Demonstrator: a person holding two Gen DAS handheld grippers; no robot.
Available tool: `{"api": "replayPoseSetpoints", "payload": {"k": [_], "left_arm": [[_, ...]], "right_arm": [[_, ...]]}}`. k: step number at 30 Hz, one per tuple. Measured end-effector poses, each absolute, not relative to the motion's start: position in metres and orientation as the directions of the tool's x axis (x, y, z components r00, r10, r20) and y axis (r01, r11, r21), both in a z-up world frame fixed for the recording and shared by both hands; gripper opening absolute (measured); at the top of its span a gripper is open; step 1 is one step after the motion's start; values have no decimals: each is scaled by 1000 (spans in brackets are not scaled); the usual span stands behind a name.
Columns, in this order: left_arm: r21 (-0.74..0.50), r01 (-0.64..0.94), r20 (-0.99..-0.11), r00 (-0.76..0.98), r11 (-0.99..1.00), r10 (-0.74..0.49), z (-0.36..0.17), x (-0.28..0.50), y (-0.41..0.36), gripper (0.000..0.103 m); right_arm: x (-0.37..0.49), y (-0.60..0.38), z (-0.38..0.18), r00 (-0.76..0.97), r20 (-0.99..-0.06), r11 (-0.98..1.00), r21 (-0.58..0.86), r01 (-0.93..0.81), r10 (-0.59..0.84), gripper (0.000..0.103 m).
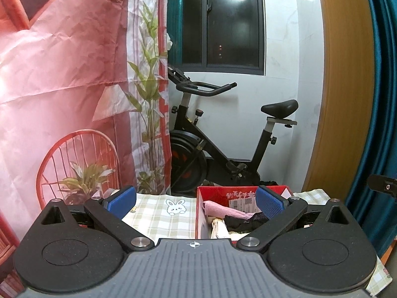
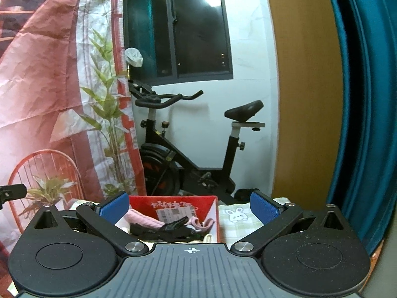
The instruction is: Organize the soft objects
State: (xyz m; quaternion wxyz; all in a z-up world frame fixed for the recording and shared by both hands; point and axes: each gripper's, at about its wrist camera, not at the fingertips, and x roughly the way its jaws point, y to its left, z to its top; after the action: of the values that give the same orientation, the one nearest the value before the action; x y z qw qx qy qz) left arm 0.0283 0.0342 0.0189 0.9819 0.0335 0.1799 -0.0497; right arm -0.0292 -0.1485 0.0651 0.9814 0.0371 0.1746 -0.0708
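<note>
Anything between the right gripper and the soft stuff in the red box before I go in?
Nothing visible blocks it. The right gripper is open and empty above the near side of the red box, whose top is open, with the pink cloth and black mesh item exposed.

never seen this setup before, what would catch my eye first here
The black exercise bike stands under the dark window at the back, beside a red printed backdrop on the left. Nearer, a red box of pink and black soft items sits on a checked bunny tablecloth, with both grippers open.
</note>
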Motion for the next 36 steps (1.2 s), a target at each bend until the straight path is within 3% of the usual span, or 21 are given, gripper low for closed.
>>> {"api": "replayPoseSetpoints", "payload": {"k": [36], "left_arm": [[27, 116, -371, 923, 993, -98, 18, 33, 41, 103]], "right_arm": [[-27, -150, 60, 921, -358, 984, 21, 175, -156, 103]]}}
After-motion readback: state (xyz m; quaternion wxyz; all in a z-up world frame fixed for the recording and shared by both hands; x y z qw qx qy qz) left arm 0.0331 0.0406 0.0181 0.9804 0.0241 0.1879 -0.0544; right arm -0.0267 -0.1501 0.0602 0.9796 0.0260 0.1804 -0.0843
